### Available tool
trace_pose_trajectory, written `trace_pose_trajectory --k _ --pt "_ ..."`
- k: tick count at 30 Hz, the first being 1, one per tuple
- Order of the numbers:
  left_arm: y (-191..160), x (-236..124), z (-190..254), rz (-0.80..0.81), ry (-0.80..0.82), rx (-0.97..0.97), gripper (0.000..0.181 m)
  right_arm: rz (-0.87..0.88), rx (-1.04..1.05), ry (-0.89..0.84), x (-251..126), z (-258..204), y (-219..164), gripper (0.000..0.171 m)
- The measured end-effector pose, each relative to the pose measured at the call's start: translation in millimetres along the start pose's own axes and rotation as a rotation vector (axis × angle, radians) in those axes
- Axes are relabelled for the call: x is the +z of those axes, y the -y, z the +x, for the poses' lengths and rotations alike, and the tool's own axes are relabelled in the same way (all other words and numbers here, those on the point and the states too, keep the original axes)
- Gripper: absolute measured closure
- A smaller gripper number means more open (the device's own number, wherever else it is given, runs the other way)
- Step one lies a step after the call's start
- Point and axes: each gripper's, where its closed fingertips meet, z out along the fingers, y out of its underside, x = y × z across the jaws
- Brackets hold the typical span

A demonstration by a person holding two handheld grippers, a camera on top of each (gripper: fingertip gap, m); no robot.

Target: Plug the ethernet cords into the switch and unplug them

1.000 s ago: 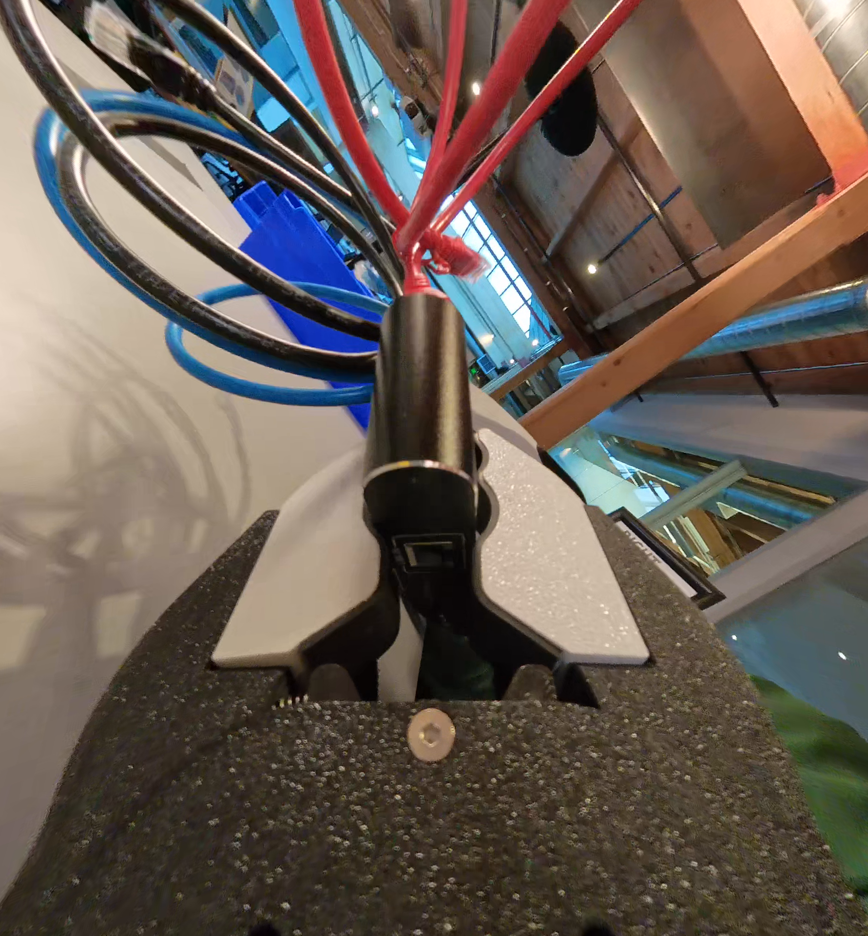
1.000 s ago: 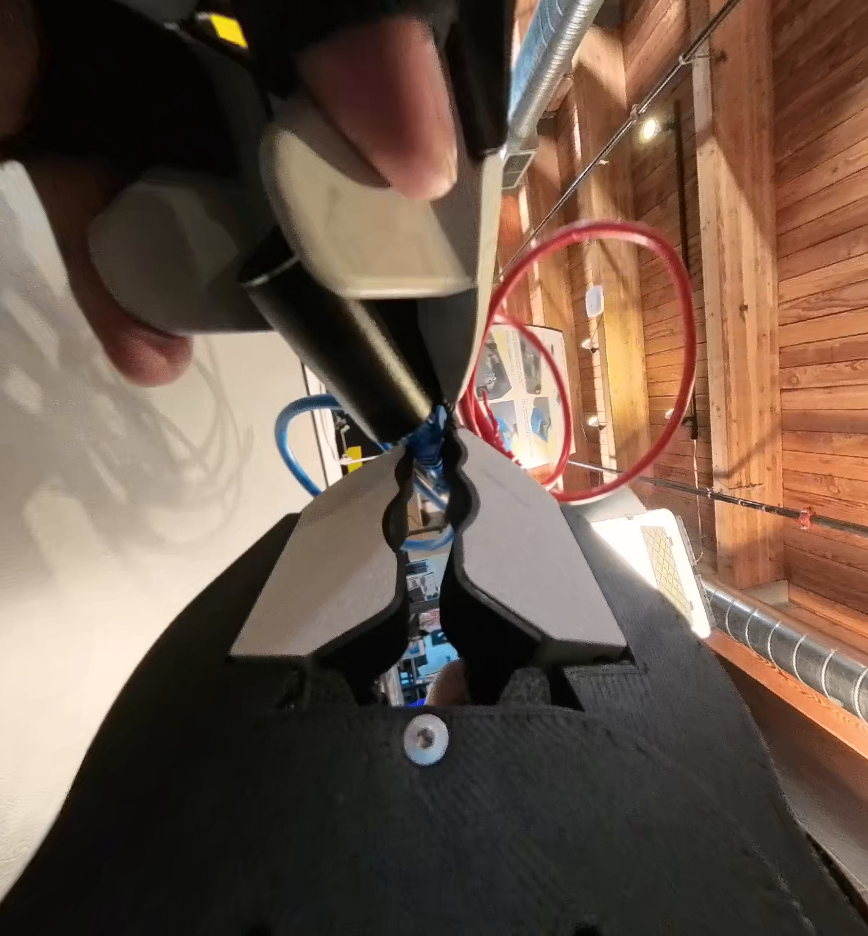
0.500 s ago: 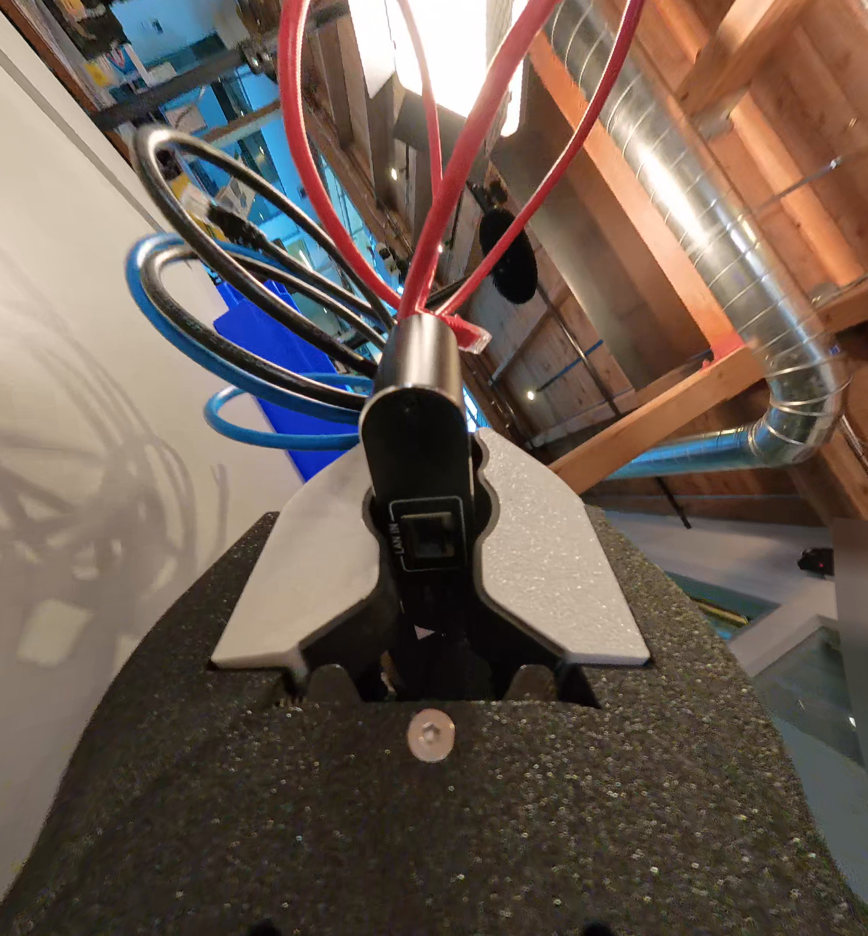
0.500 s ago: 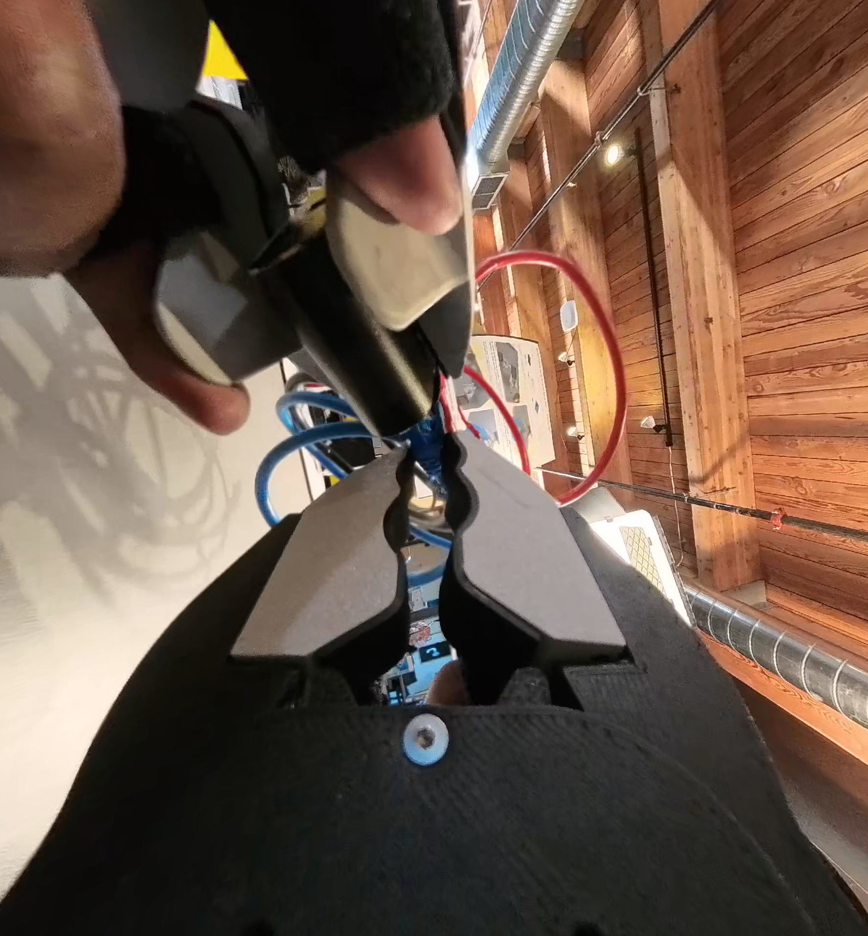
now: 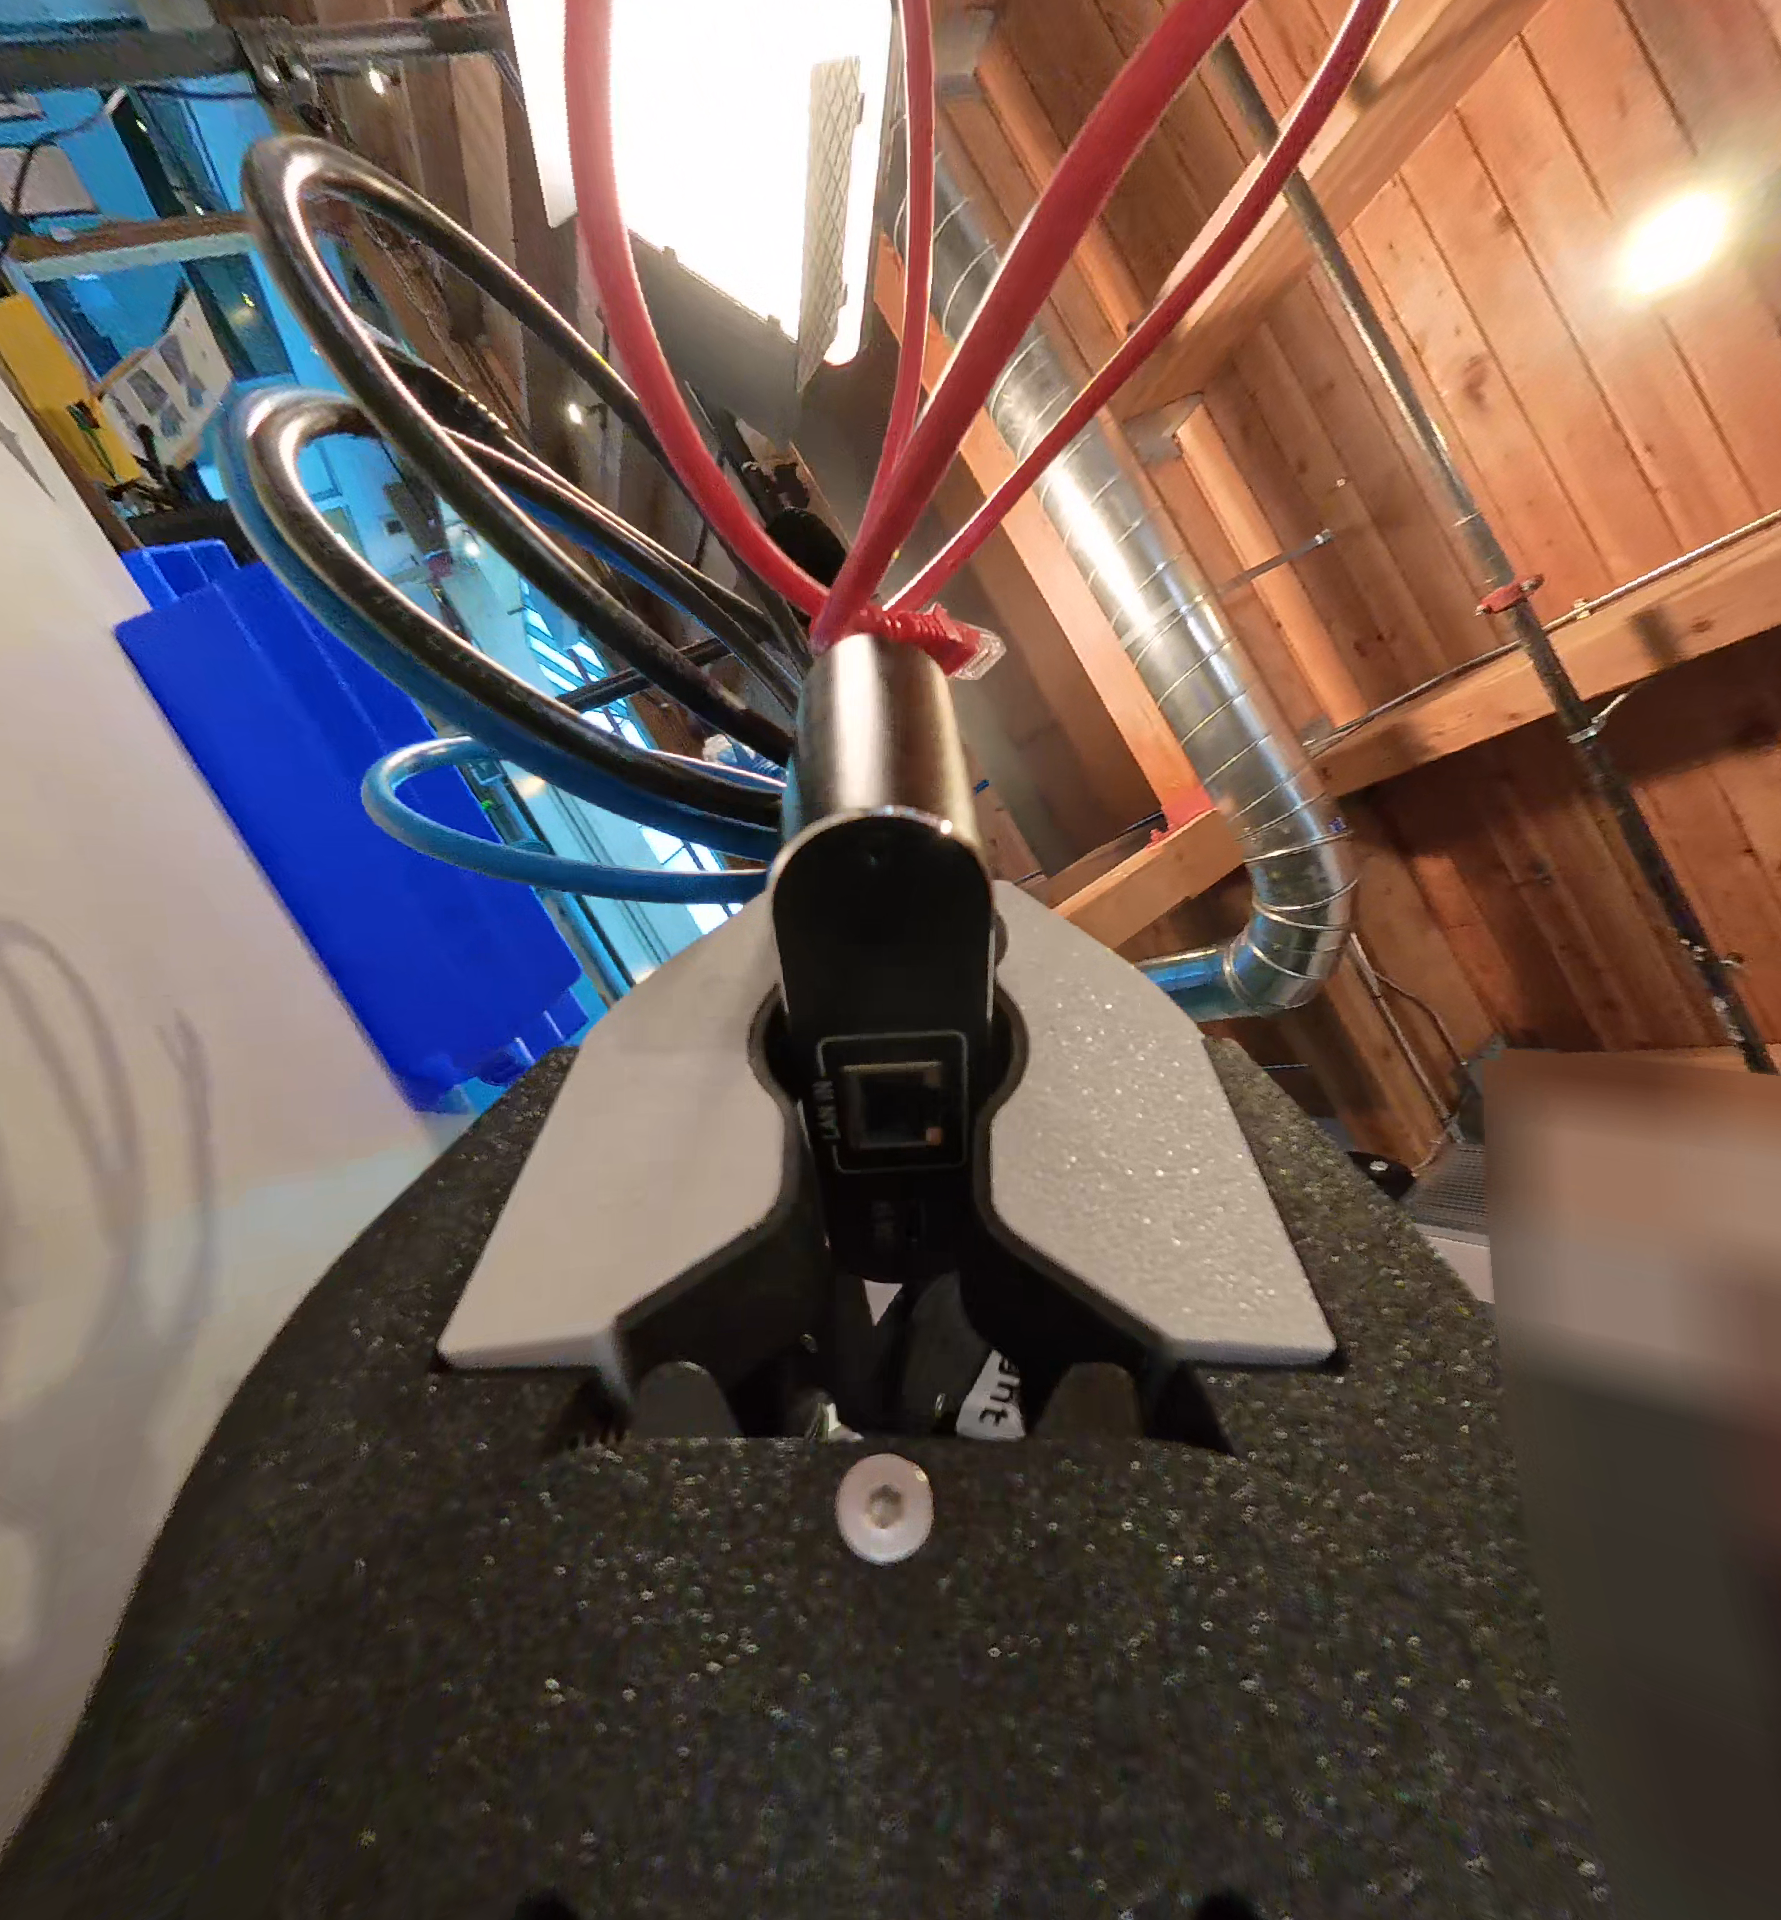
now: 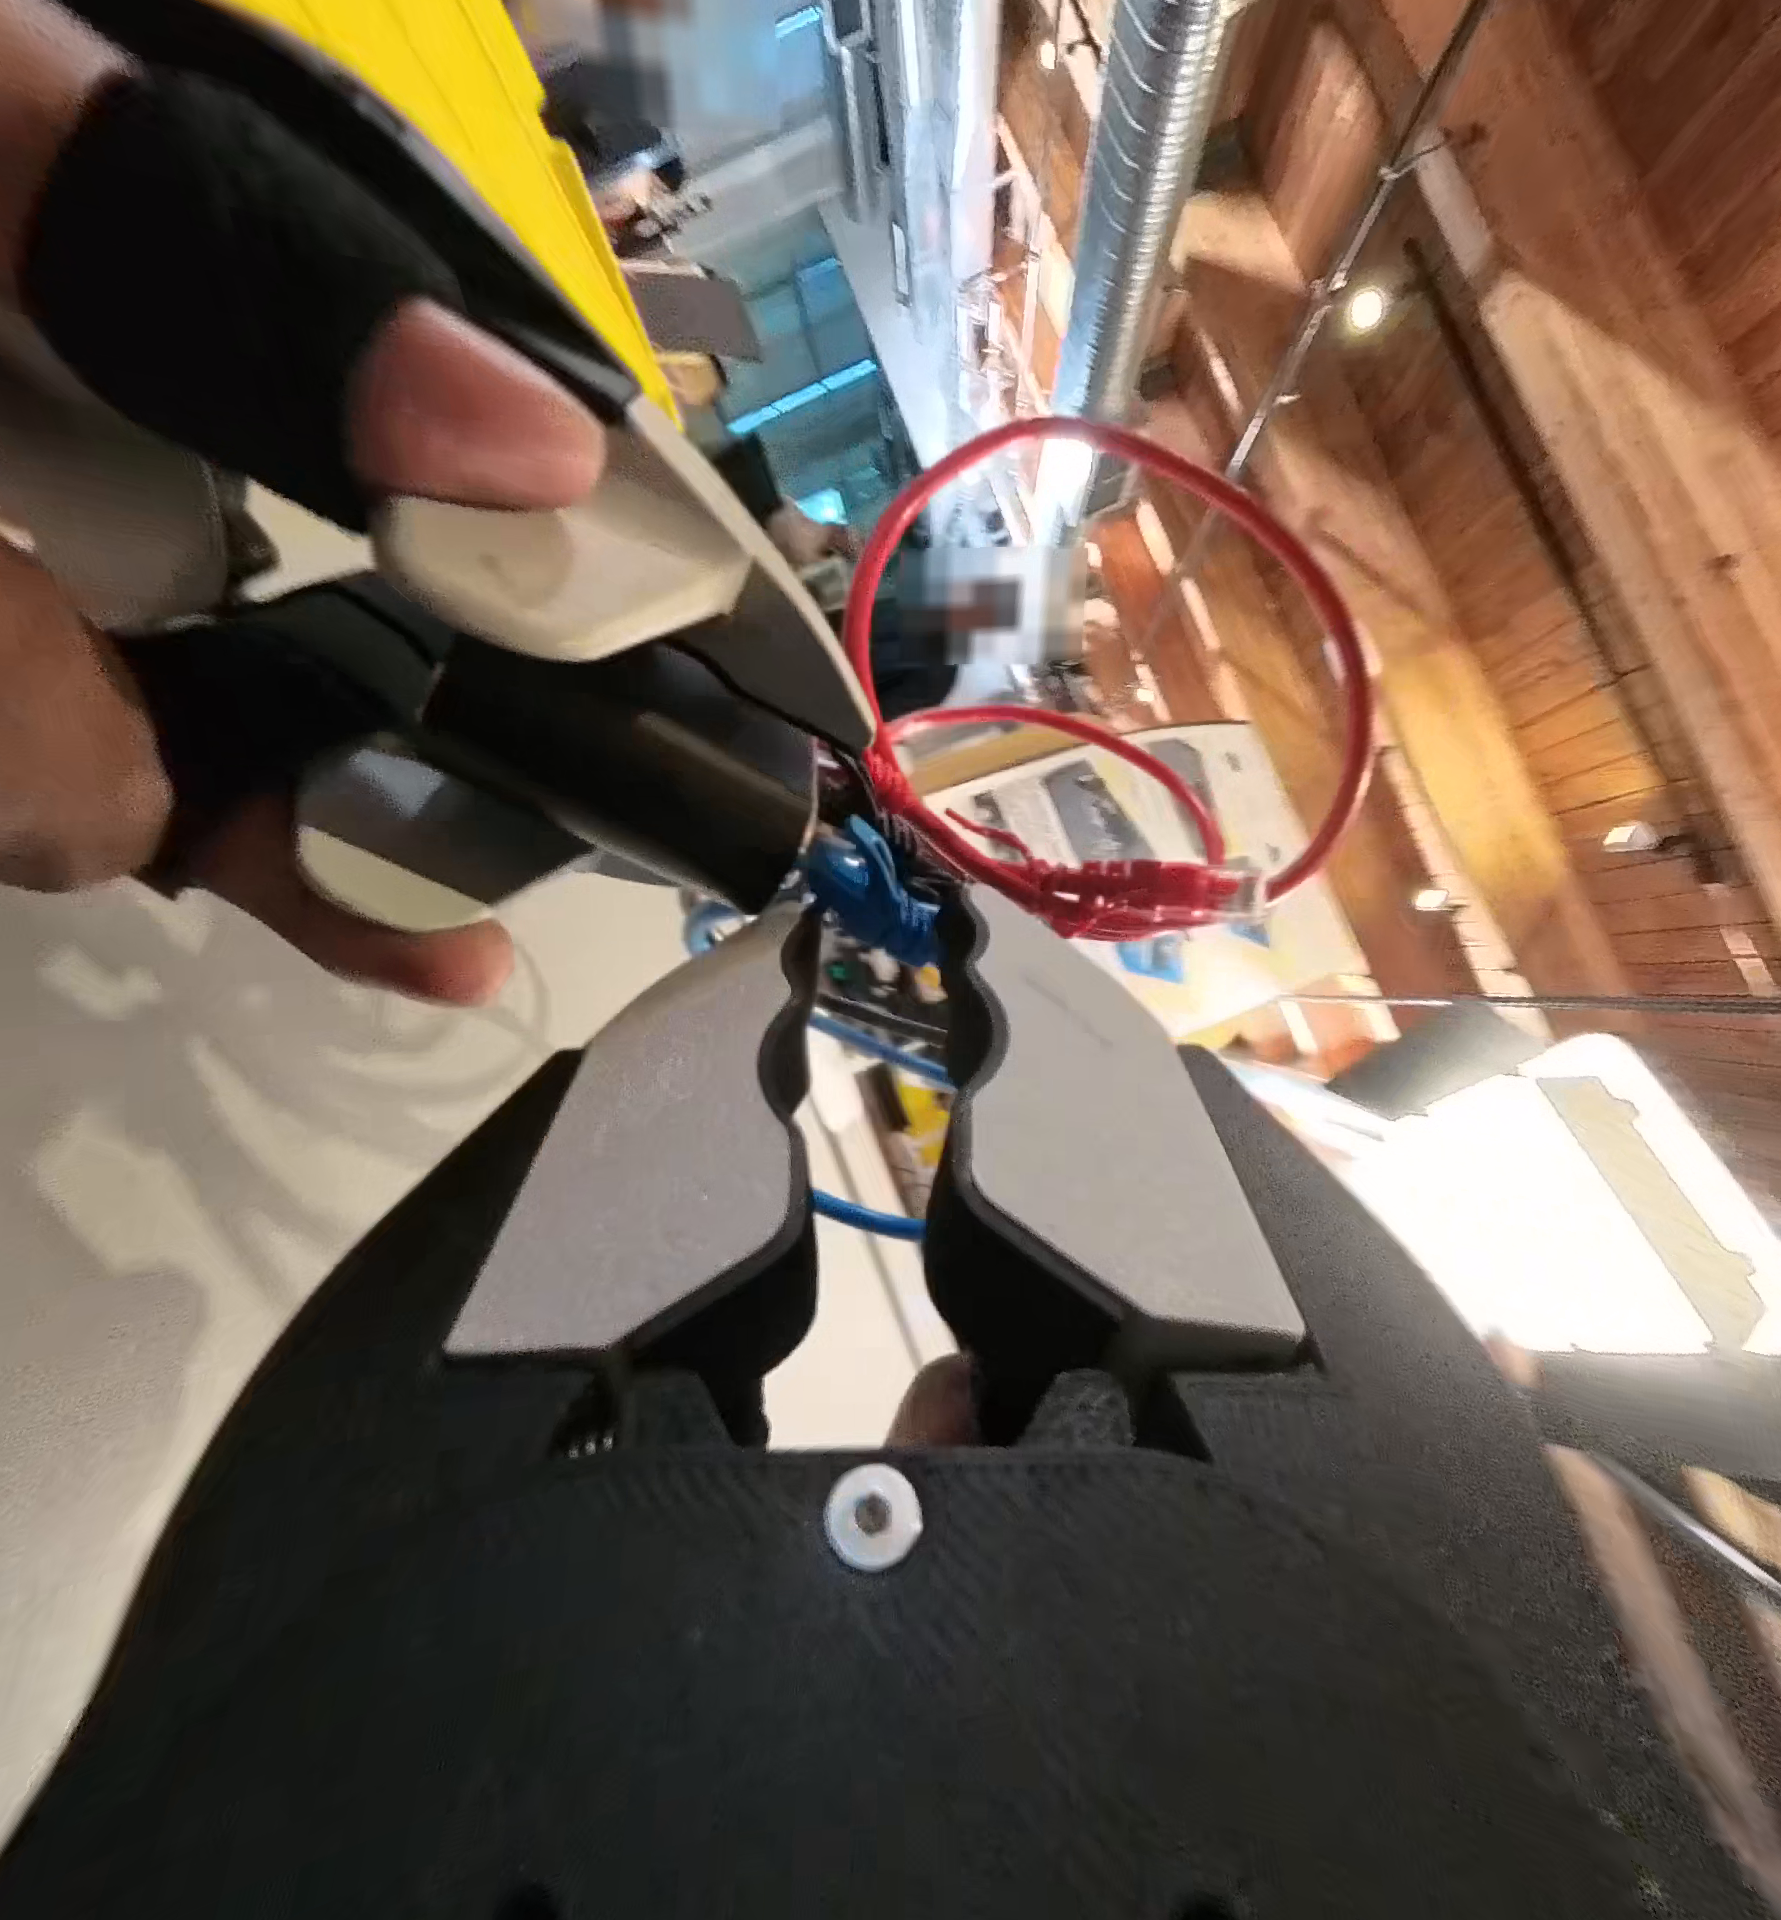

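Left gripper (image 5: 884, 1049) has its two grey-faced fingers clamped on the slim black metal switch (image 5: 881, 914), which sticks forward out of the jaws with one empty square port facing the camera. That port only shows in the left wrist view; there's small white lettering beside it, not repeating that here. Same view shows the thick black cord (image 5: 429, 540) and the blue cord (image 5: 512, 821) looping off to the left of the switch's far end, plus the thin red cord (image 5: 657, 343) fanning upward, with one loose red plug with a clear tip (image 5: 953, 639) lying right at the switch's tip. A bright blue plastic bin (image 5: 346, 810) sits behind on the left.

Right wrist view gives the other side: the right gripper (image 6: 886, 935) has its jaws only slightly apart, and the blue ribbed connector boot (image 6: 870, 888) sits right between the fingertips at the switch's end. Whether the fingers actually pinch it is hard to tell. This view also shows the person's hand in a black fingerless glove (image 6: 242, 447) wrapped around the left gripper, and the red cord curling into a loop on the right, its free plug hanging unplugged. The view is blurry.
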Motion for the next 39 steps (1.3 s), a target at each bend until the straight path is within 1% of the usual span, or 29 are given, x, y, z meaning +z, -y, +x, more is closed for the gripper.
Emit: trace_pose_trajectory --k 4,6,8,10,14,16,18,22,24,26,28,33,39 --pt "-1 0 0 0.023 -0.017 -0.033 0.153 0.05 0.166 0.135 -11 5 4 0.142" --pt "-1 0 0 0.022 -0.018 -0.03 0.153 0.064 0.266 0.151 -15 14 6 0.142" --pt "-1 0 2 0.018 -0.021 -0.006 0.153 0.074 0.431 0.207 -17 19 7 0.142" --pt "-2 1 4 0.006 -0.017 0.03 0.153 0.063 0.604 0.25 -19 26 2 0.146" --pt "-2 1 9 0.007 -0.04 0.083 0.153 0.07 0.956 0.396 -24 30 -6 0.147" --pt "-2 1 12 0.02 -0.059 0.118 0.153 0.07 1.132 0.496 -26 27 -5 0.148" --pt "-3 2 17 0.026 -0.075 0.173 0.153 0.114 1.273 0.571 -26 25 3 0.146" --pt "-9 3 26 0.017 -0.1 0.301 0.153 0.156 1.483 0.619 -20 24 12 0.139" --pt "-13 4 30 0.009 -0.113 0.35 0.153 0.149 1.543 0.654 -18 19 16 0.138" --pt "-15 4 32 0.009 -0.116 0.386 0.153 0.154 1.576 0.685 -18 15 20 0.141" --pt "-16 4 33 0.009 -0.12 0.399 0.153 0.188 1.602 0.714 -21 18 25 0.157" --pt "-21 5 37 -0.014 -0.11 0.471 0.152 0.204 1.593 0.698 -24 22 29 0.158" --pt "-18 2 36 0.04 -0.104 0.467 0.152 0.193 1.607 0.719 -23 18 32 0.159"
